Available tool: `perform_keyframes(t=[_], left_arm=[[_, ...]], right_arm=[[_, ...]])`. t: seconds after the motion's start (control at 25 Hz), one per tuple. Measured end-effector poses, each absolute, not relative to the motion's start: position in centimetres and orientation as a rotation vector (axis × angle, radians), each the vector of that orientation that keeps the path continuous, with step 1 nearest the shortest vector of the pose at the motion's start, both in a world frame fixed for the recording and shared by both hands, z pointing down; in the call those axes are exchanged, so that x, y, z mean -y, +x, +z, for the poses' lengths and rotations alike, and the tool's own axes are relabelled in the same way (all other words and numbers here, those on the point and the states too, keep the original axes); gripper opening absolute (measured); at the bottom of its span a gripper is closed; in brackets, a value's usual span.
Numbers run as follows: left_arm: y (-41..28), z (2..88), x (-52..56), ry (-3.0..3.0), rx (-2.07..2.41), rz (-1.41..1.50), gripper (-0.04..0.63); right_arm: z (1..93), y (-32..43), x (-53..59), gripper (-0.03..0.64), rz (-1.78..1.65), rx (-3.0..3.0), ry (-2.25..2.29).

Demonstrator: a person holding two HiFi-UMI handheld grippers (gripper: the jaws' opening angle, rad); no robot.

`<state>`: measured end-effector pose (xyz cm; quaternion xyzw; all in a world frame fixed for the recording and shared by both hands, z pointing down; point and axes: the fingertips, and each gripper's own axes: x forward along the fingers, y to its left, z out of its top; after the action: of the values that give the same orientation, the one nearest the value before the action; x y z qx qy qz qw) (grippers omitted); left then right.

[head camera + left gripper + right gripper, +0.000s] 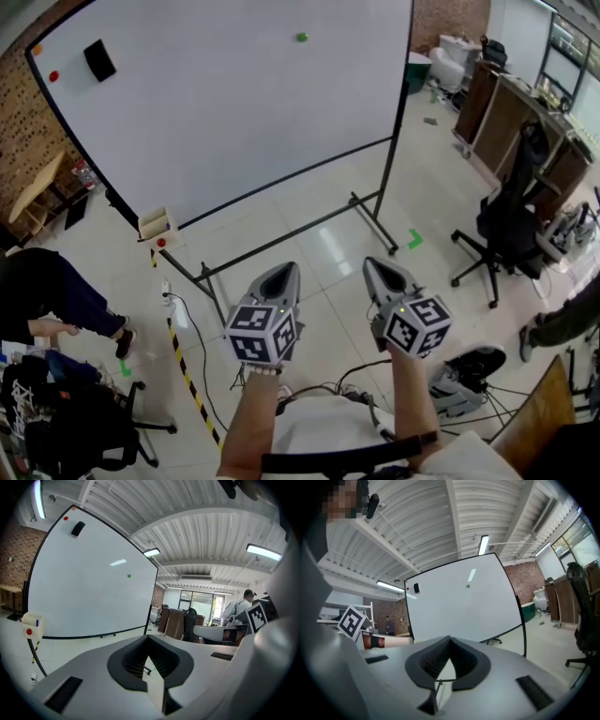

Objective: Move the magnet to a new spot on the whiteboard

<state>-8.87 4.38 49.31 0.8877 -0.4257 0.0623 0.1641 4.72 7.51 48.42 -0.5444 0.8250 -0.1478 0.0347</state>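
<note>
Head view has the left tongs (283, 269) and the right tongs (379, 265) side by side low in the scene, both pinched fully shut with nothing in them, pointing toward the whiteboard (234, 122) but well apart from it. On the board, a green magnet (302, 37) sits high and right of centre, probably the piece to shift. A red magnet (53, 76) and a black eraser (99, 60) sit near the far-left corner. Several things could go wrong from here. The green piece is small and lies flat on the board, so pads closing off-centre could skid over it or flick it to the floor. A hard push might rock or roll the board on its stand (361, 208), whose feet reach out toward the person. Aiming at the red one would move the wrong piece. Count: two tongs, one whiteboard, one green magnet, one red magnet on the board, one eraser, and one small box (156, 223) at the board's near-left edge with a red dot below it.
</note>
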Motion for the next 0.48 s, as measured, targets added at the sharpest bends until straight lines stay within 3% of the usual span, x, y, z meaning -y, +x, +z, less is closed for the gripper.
perform_keyframes(t=[0.48], left_arm=[[-13.6,48.8,-4.1,2.548,1.161,0.121,-0.006]], right_arm=[[47.9,-0.4,-8.1,0.000,-0.412,-2.538,-1.754]])
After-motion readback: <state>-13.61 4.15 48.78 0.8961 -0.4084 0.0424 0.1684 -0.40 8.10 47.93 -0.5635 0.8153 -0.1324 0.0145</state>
